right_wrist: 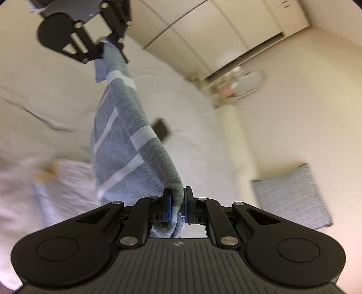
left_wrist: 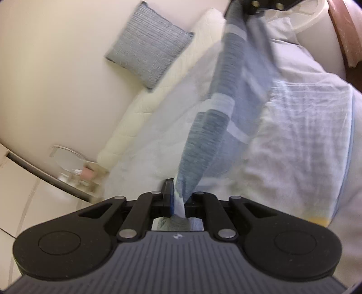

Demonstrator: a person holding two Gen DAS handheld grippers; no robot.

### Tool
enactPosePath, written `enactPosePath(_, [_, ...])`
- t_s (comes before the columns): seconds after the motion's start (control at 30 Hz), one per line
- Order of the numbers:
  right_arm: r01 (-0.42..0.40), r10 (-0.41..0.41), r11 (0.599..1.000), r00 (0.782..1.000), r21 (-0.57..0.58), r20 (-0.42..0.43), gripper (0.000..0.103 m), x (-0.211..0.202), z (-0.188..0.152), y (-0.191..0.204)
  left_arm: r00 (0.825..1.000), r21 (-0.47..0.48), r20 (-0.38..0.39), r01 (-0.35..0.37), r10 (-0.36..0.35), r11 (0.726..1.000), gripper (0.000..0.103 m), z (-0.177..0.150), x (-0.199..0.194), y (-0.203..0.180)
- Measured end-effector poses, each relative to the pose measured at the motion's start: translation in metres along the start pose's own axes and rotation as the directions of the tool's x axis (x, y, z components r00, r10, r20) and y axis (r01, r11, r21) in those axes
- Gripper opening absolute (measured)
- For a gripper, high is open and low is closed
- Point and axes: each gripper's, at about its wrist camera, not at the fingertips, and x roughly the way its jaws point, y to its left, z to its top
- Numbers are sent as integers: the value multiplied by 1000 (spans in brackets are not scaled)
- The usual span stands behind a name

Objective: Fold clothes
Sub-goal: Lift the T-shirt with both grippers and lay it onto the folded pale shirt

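Note:
A grey-blue garment with pale stripes (left_wrist: 217, 117) hangs stretched in the air between my two grippers, above a white bed (left_wrist: 163, 140). In the left wrist view my left gripper (left_wrist: 178, 199) is shut on one bunched end, and my right gripper (left_wrist: 245, 11) holds the other end at the top edge. The right wrist view shows the same garment (right_wrist: 135, 147): my right gripper (right_wrist: 177, 201) is shut on it between blue pads (right_wrist: 169, 208), and my left gripper (right_wrist: 113, 48) pinches the far end at upper left. The cloth droops in a fold below the taut edge.
A white checked cloth (left_wrist: 305, 140) lies folded on the bed under the garment. A grey cushion (left_wrist: 149, 47) and a cream bolster (left_wrist: 144, 106) lie along the wall. A small dark flat object (right_wrist: 161, 130) rests on the bed. A round mirror (right_wrist: 248, 83) and wardrobe doors (right_wrist: 226, 29) stand beyond.

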Motion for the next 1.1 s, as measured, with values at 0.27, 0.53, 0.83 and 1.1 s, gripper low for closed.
enactPosePath(0.27, [-131,146,985,978,109,-149,17,82,-138,45,979,75,-121,174,-164,982,19,-21,63,-163])
enactPosePath(0.53, [-99,109,993,981,67,-162,48,73,-200,127,1000,143,-14,19,-17,990,23,-50,50,-185])
enactPosePath(0.83, [27,-30,999,994,-35,-109,26,70,-205,168,997,167,66,-60,49,984,6,-58,52,-197])
enactPosePath(1.1, [107,-105,994,992,30,-68,0,45,-208,164,992,156,101,-88,73,984,5,-63,37,-215])
